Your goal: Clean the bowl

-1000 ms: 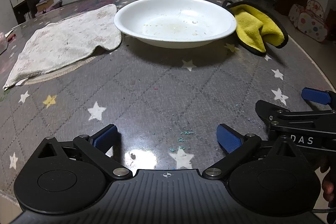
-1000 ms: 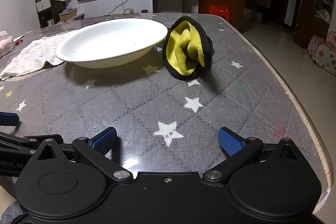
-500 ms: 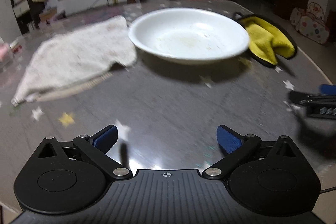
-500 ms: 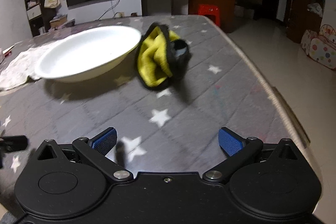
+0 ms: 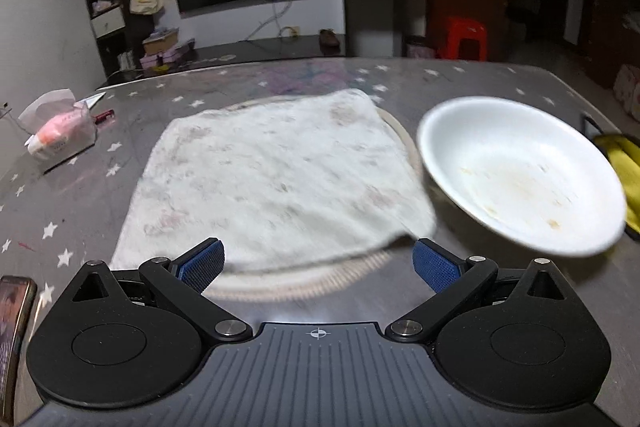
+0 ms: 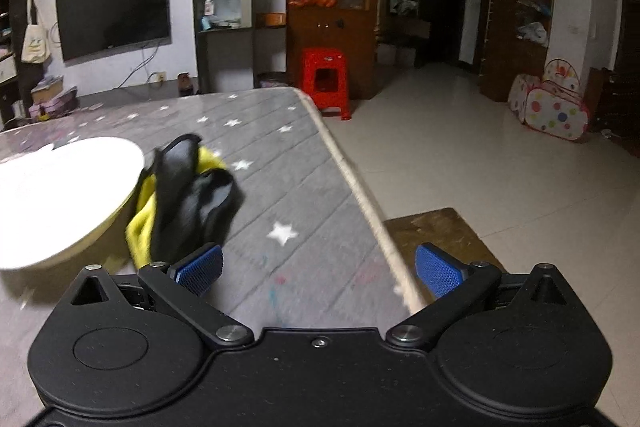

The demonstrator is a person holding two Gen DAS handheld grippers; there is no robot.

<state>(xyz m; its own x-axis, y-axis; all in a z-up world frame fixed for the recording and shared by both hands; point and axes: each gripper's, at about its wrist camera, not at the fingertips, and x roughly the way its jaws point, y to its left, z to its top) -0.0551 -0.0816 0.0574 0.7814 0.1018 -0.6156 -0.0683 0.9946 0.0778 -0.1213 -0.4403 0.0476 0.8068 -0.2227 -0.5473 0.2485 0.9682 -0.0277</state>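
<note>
A white bowl point(image 5: 516, 171) with food smears inside sits on the grey star-patterned table point(image 5: 100, 195), right of a stained white towel point(image 5: 272, 175). My left gripper point(image 5: 318, 263) is open just in front of the towel's near edge, holding nothing. In the right wrist view the bowl point(image 6: 56, 195) shows at the left, with a yellow and black cloth point(image 6: 188, 199) crumpled against its right side. My right gripper point(image 6: 318, 267) is open and empty, just right of the cloth and over the table's right edge point(image 6: 360, 195). A strip of the yellow cloth point(image 5: 624, 163) peeks from behind the bowl.
A round woven mat point(image 5: 320, 283) lies under the towel. A tissue pack point(image 5: 60, 135) and a red pen point(image 5: 105, 115) lie at the table's far left. A phone point(image 5: 14, 327) rests at the near left corner. Beyond the table's right edge is tiled floor point(image 6: 500, 167) and a red stool point(image 6: 326, 79).
My left gripper has swung left and forward, from facing the bowl to facing the towel. My right gripper has moved forward and turned right, now beside the cloth at the table's edge.
</note>
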